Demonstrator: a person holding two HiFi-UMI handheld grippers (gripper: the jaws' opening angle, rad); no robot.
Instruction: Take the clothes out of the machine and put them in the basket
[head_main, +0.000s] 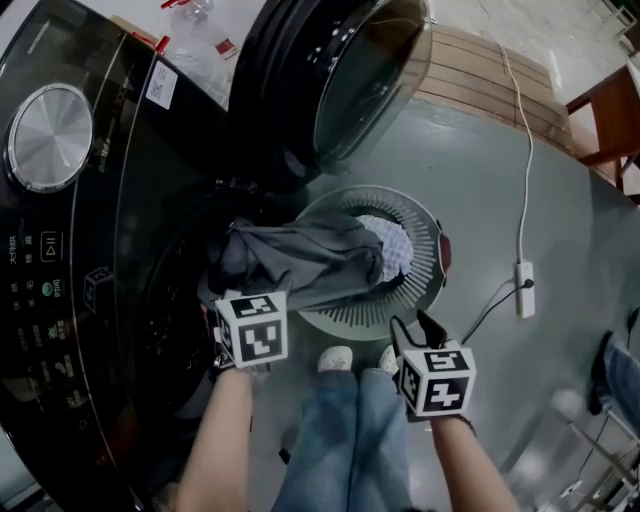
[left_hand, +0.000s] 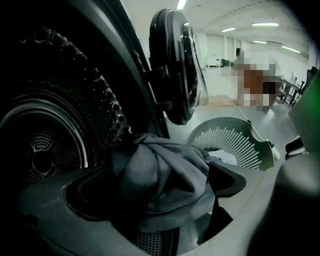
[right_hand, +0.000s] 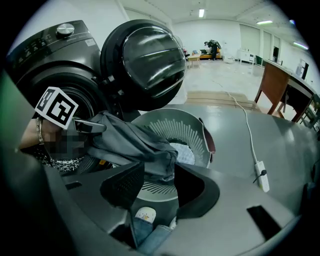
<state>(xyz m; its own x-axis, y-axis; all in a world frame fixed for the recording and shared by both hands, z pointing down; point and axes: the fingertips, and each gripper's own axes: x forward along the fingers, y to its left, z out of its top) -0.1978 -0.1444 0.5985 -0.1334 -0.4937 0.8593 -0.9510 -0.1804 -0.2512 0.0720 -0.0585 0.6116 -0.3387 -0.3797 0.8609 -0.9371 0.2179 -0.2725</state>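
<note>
Biggest thing in shot is the black front-load washer (head_main: 110, 230), taking up the left side of the head view, w/ its round door (head_main: 340, 70) swung wide open. The perforated drum (left_hand: 45, 145) is dark inside, can't tell what else is in there. Right in front of the opening, on the grey floor (head_main: 500, 200), sits the round grey-green basket (head_main: 425, 225), upright, ribbed walls.

The grey garment (head_main: 300, 260) is draped like a bridge. One end is bunched at the drum mouth, the other lies over the rim and into the basket. So half out, half in atm.

My left gripper (left_hand: 160, 210) is at the drum mouth, jaws spread really wide. The bunched end sits between them, but the pads aren't pressing on it afaict. My right gripper (right_hand: 159, 182) is just beside the basket's near rim, jaws a narrow gap apart, nothing pinched. The hem lines up w/ that gap in the right gripper view, but the head view shows the tips just short of the cloth.

Smaller stuff: jeans (head_main: 345, 440) and light shoes (head_main: 336, 357) between the grippers, and a white cloth (head_main: 395, 250) in the basket bottom, partly under the garment. There's also a white power strip (head_main: 524, 288) w/ its cable (head_main: 522, 150) on the floor to the right, well apart from the basket.
</note>
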